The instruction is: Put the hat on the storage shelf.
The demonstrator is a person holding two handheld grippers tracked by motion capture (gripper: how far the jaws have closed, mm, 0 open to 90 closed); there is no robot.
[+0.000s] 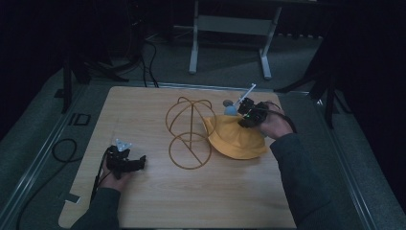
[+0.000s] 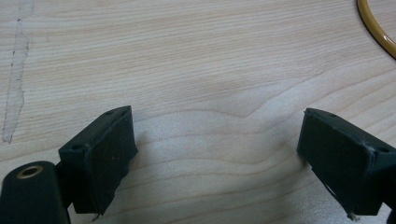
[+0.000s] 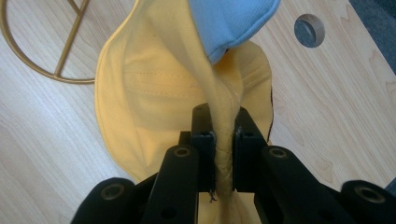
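While the right gripper (image 1: pixel 246 114) pinches the yellow hat (image 1: pixel 237 139), the wire stand (image 1: pixel 189 132) waits just to its left.

Table (image 1: pixel 143 201): wooden, bearing all items. Stand: gold wire, domed top on an upright stem over a ring base, at table centre. Hat: right of the stand, its near brim resting on the table and close against the stand's dome, its far edge gathered into a fold that runs straight up between the jaws; a blue piece (image 3: pixel 229 23) shows at its top. Right gripper (image 3: pixel 224 154): clamped on that fold, by far the nearer hand to the stand's dome. Left gripper (image 1: pixel 125 160): jaws wide apart over bare wood, holding nothing, well left of the hat. Likely next move: lift leftward over the dome.
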